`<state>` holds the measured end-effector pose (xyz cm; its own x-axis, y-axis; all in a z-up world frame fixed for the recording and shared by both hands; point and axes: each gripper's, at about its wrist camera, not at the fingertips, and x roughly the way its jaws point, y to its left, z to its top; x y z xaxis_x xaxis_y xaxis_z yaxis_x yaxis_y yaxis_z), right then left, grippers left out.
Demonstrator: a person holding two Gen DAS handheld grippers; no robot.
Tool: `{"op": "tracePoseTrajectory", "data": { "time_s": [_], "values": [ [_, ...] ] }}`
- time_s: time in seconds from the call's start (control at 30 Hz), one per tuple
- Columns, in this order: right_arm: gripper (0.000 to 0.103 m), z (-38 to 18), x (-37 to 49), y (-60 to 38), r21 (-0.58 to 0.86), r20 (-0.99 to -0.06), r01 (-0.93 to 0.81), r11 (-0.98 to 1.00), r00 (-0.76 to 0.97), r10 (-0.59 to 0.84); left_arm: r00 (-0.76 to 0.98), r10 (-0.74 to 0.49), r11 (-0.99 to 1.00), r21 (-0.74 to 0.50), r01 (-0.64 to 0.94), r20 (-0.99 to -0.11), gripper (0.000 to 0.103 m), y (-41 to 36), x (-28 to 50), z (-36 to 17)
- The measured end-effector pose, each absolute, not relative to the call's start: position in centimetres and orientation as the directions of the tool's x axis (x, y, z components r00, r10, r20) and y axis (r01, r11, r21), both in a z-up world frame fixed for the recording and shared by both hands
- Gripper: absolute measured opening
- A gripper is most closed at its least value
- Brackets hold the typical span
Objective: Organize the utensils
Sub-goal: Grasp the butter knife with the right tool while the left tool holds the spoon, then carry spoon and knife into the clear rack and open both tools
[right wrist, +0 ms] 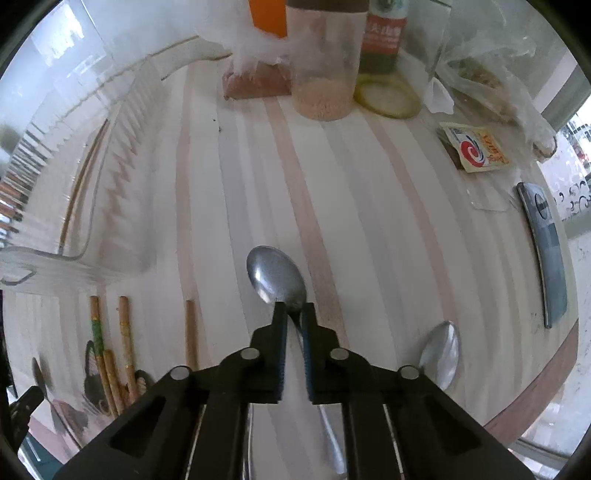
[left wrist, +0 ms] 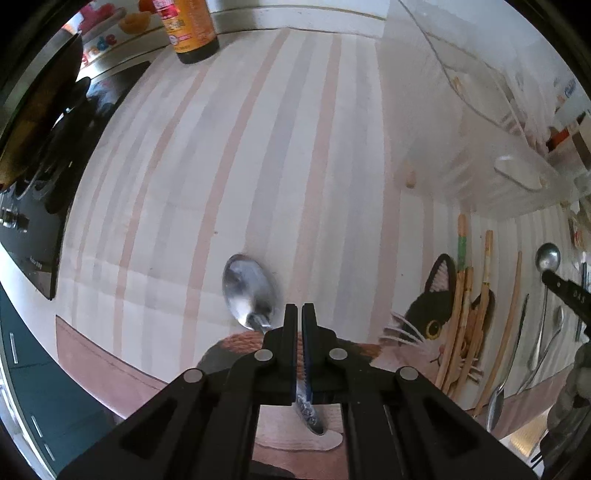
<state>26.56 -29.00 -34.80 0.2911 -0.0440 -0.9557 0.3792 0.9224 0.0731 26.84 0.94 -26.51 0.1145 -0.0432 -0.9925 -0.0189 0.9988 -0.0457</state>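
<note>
In the left wrist view my left gripper (left wrist: 299,308) is shut on the handle of a metal spoon (left wrist: 248,290) whose bowl sticks out ahead over the striped cloth. In the right wrist view my right gripper (right wrist: 294,307) is shut on the neck of another metal spoon (right wrist: 275,275), its bowl just past the fingertips. Several wooden chopsticks (left wrist: 465,306) lie on the cat picture to the left gripper's right, also in the right wrist view (right wrist: 123,343). Several more spoons (left wrist: 543,325) lie at far right, and one spoon (right wrist: 441,354) lies right of the right gripper.
A clear plastic utensil box (left wrist: 480,140) stands at the back right, also at the left in the right wrist view (right wrist: 74,206). A brown bottle (left wrist: 188,29) and stove (left wrist: 40,177) are at left. Jars, a bottle (right wrist: 325,66), packets (right wrist: 476,147) and a grey device (right wrist: 546,254) line the table's back and right.
</note>
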Motion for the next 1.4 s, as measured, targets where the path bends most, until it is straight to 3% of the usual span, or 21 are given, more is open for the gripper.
{"op": "tracePoseTrajectory", "data": {
  "time_s": [0.13,0.3,0.4,0.47,0.77,0.83,0.9,1.0,1.03,1.07,1.2,1.4],
  "values": [
    [0.001,-33.7,25.1,-28.8,0.111,-0.948,0.391,0.914,0.317,-0.02,0.145,-0.039,0.999,-0.044,-0.031,-0.989,0.0,2.8,26.7,-25.3],
    [0.001,-32.5,23.1,-29.9,0.185,-0.936,0.415,0.891,0.352,0.03,0.119,-0.116,0.988,-0.127,-0.087,-0.986,0.005,5.7,26.5,-25.5],
    [0.001,-32.1,22.8,-30.2,0.214,-0.929,0.421,0.881,0.366,0.051,0.059,-0.145,0.981,-0.151,-0.125,-0.988,0.02,6.6,26.3,-27.1],
    [0.001,-31.8,22.4,-30.3,0.224,-0.927,0.419,0.88,0.369,0.06,0.042,-0.174,0.972,-0.178,-0.154,-0.984,0.037,7.2,26.1,-27.9],
    [0.001,-31.7,21.0,-30.7,0.219,-0.934,0.428,0.877,0.351,0.062,0.043,-0.158,0.961,-0.164,-0.224,-0.986,0.042,8.6,26.7,-29.7],
    [0.001,-32.1,21.2,-30.7,0.215,-0.937,0.433,0.875,0.345,0.06,0.06,-0.124,0.965,-0.135,-0.226,-0.99,0.041,8.5,27.5,-29.7],
    [0.001,-32.3,21.2,-30.7,0.211,-0.938,0.433,0.877,0.341,0.057,0.085,-0.081,0.97,-0.098,-0.224,-0.993,0.031,8.4,28.1,-29.6],
    [0.001,-32.4,21.2,-30.6,0.208,-0.938,0.431,0.878,0.342,0.054,0.108,-0.038,0.98,-0.059,-0.19,-0.993,0.028,8.2,28.8,-29.4],
    [0.001,-32.4,21.2,-30.6,0.207,-0.938,0.429,0.879,0.344,0.053,0.115,-0.028,0.984,-0.048,-0.17,-0.993,0.024,7.9,28.9,-29.3],
    [0.001,-32.3,21.2,-30.5,0.206,-0.937,0.427,0.881,0.345,0.052,0.118,-0.021,0.988,-0.038,-0.15,-0.993,0.003,7.6,29.1,-29.2],
    [0.001,-31.9,21.1,-30.7,0.217,-0.934,0.424,0.879,0.353,0.061,0.135,0.001,0.996,-0.011,-0.089,-0.991,0.001,6.2,28.6,-28.7],
    [0.001,-30.5,20.8,-30.6,0.251,-0.918,0.409,0.877,0.387,0.082,0.156,-0.038,0.991,-0.057,-0.12,-0.987,0.0,6.4,27.3,-27.0]
  ]
}}
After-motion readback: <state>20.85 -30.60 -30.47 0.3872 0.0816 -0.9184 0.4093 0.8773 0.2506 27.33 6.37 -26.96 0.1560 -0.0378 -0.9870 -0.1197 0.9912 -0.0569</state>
